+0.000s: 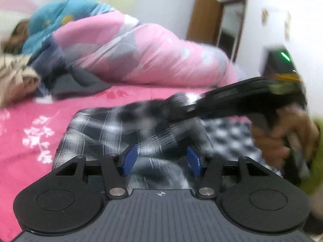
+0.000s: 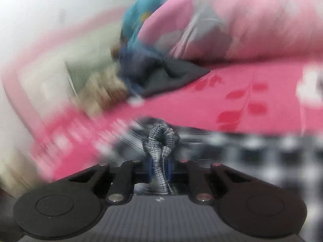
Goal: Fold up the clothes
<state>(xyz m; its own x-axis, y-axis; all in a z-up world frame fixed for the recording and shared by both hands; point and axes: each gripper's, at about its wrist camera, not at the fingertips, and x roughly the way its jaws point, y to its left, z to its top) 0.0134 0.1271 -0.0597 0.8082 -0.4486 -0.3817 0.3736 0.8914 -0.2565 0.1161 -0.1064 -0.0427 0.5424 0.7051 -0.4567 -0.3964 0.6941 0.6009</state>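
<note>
A black-and-white plaid garment lies rumpled on the pink flowered bed sheet. My left gripper hovers low over its near part, blue pads well apart; cloth shows between them but neither pad presses on it. My right gripper reaches in from the right, held by a person's hand, with its tip on a raised bunch of the plaid cloth. In the right wrist view this gripper is shut on a pinched fold of the plaid garment, which stands up between the pads. Both views are blurred.
A bulky pink quilt and a blue cover are piled at the back of the bed. A dark grey cloth and beige clothes lie at the back left. A wooden door frame stands in the far wall.
</note>
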